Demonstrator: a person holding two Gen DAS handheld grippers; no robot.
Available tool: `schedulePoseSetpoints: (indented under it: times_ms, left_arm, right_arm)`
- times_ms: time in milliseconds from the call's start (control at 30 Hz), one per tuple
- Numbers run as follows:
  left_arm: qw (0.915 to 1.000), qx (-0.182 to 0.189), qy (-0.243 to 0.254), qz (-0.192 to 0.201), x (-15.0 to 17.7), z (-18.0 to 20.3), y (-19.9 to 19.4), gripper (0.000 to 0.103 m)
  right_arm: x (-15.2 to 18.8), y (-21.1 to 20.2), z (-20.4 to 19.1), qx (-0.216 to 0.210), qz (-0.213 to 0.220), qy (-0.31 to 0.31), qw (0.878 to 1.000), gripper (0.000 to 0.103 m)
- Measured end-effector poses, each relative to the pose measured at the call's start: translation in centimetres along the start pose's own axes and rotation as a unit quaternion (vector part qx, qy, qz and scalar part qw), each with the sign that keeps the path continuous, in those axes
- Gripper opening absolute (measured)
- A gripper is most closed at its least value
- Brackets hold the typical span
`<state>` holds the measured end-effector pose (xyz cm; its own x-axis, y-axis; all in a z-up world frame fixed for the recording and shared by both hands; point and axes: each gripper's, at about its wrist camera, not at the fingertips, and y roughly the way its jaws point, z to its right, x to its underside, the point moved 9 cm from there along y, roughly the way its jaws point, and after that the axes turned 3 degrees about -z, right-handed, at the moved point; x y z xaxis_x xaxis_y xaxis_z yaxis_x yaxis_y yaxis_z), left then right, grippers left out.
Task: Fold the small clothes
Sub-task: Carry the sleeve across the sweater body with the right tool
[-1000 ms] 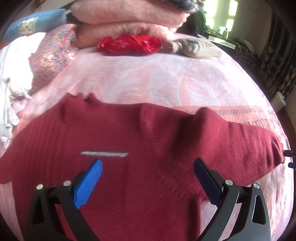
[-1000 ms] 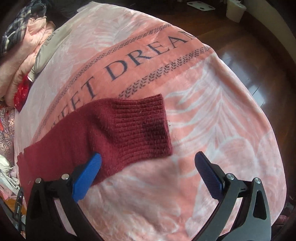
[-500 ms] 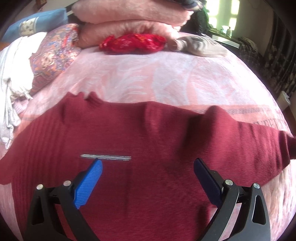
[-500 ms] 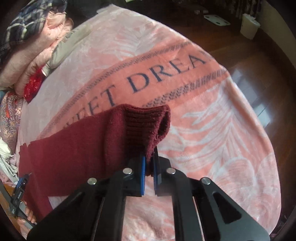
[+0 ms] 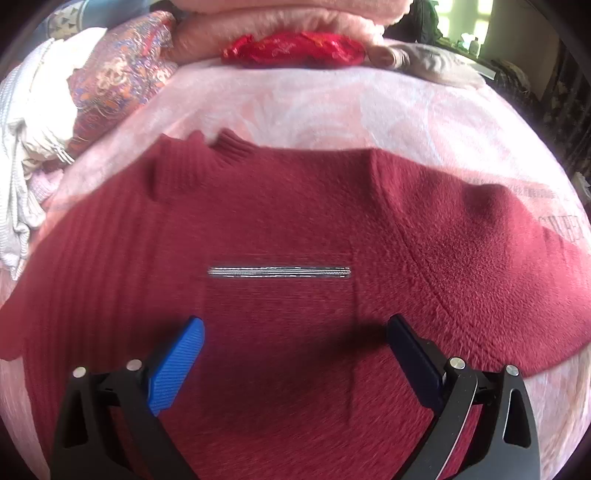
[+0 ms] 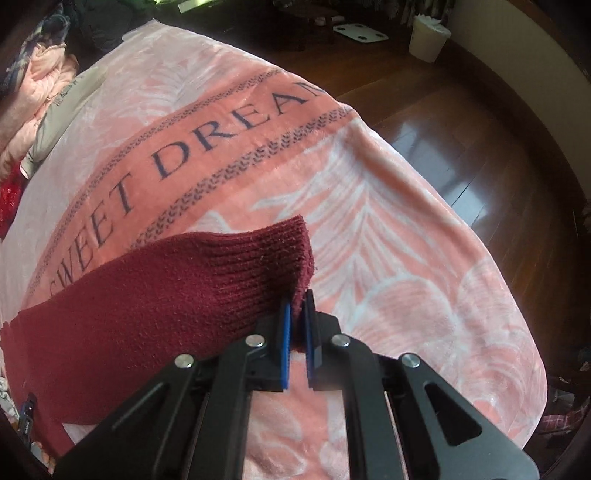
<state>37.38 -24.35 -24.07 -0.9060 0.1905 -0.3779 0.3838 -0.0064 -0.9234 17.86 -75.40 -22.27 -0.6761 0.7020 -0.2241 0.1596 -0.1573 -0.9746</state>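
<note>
Where the pink blanket [image 6: 388, 229] shows its darker salmon band, dark capital letters read "SWEET DREAM", with the last letters running off over the bed's far edge; the band lies ahead and to the left of the right gripper [image 6: 298, 314], bordered by two rows of small chevron marks. From the left wrist view a scrap of the same lettering shows at the far right, too blurred to read. No label or brand can be made out on the maroon sweater [image 5: 280, 229]; its only marking is a short silver stripe [image 5: 279, 272] stitched across the chest, straight ahead of the left gripper [image 5: 295, 332] and just beyond its fingertips.

That left gripper stands wide, its blue pads apart with nothing pinched, poised over the sweater's body, which spreads flat on the blanket beneath and on both sides of it; the ribbed collar lies further ahead, slightly left.

The right gripper is clamped narrow on the ribbed cuff [image 6: 273, 258] of the sweater's sleeve, the knit bunched between the blue pads and raised off the blanket, the sleeve trailing away to the gripper's left.

Beyond the collar, far ahead of the left gripper, lie a red bundle [image 5: 291, 48] and folded pink bedding [image 5: 295, 14].
</note>
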Motion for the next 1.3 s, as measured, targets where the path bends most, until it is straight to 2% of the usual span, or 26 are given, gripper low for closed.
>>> schedulePoseSetpoints:
  times_ms: [133, 233, 367, 467, 533, 600, 767, 867, 900, 933, 1033, 1100, 1133, 1233, 1300]
  left_arm:
    - [0.9998, 0.004, 0.006, 0.017, 0.3, -2.0, -1.8, 0.099]
    - [0.9997, -0.001, 0.001, 0.023, 0.7, -4.0, -2.7, 0.099]
    - [0.9995, -0.012, -0.020, 0.021, 0.6, -7.4, -3.2, 0.099]
    - [0.9989, -0.007, -0.044, 0.013, 0.2, -9.2, -2.9, 0.099]
    - [0.9987, 0.001, -0.051, 0.004, 0.1, -10.1, -2.6, 0.099]
    - [0.9989, 0.005, -0.047, 0.000, 0.1, -10.5, -2.5, 0.099]
    - [0.9994, 0.016, -0.031, -0.004, 0.9, -11.0, -2.3, 0.099]
    - [0.9989, 0.024, -0.037, -0.014, 1.5, -11.5, -1.9, 0.099]
    - [0.9989, 0.025, -0.038, -0.015, 1.5, -11.6, -1.8, 0.099]
    - [0.9988, 0.026, -0.038, -0.016, 1.5, -11.7, -1.8, 0.099]
    - [0.9987, 0.040, -0.031, -0.010, 1.4, -10.9, -2.5, 0.099]
    - [0.9980, 0.058, -0.024, -0.004, 1.2, -9.5, -3.2, 0.099]
    - [0.9974, 0.069, -0.020, -0.002, 1.1, -8.7, -3.5, 0.099]
    - [0.9934, 0.114, -0.004, -0.007, 0.5, -4.5, -4.2, 0.099]
    - [0.9889, 0.147, 0.003, -0.023, 0.1, -1.2, -4.1, 0.099]
  right_arm:
    - [0.1, -4.1, -2.6, -0.017, 0.034, -0.020, 0.999, 0.005]
    - [0.8, -7.4, -8.3, -0.049, 0.060, -0.067, 0.995, 0.005]
    - [2.7, -9.6, -16.9, -0.073, 0.073, -0.145, 0.984, 0.005]
    - [4.8, -9.5, -23.8, -0.067, 0.075, -0.217, 0.971, 0.005]
    - [6.5, -9.0, -27.8, -0.077, 0.073, -0.261, 0.959, 0.005]
    - [8.8, -8.9, -32.3, -0.112, 0.063, -0.306, 0.943, 0.005]
    - [15.1, -9.0, -40.8, -0.162, 0.036, -0.408, 0.898, 0.006]
    - [18.3, -7.6, -43.4, -0.175, -0.009, -0.432, 0.885, 0.020]
    - [18.9, -7.0, -43.7, -0.178, -0.023, -0.429, 0.885, 0.035]
    - [19.4, -6.7, -43.8, -0.184, -0.034, -0.425, 0.886, 0.043]
    - [19.7, -7.7, -42.8, -0.231, -0.037, -0.399, 0.886, 0.043]
    - [18.9, -8.7, -40.5, -0.237, -0.023, -0.358, 0.903, 0.043]
    - [18.3, -8.9, -38.7, -0.218, -0.007, -0.336, 0.916, 0.043]
    - [18.4, -8.7, -33.8, -0.169, 0.020, -0.286, 0.943, 0.045]
    - [19.1, -8.0, -31.3, -0.160, 0.017, -0.253, 0.954, 0.045]
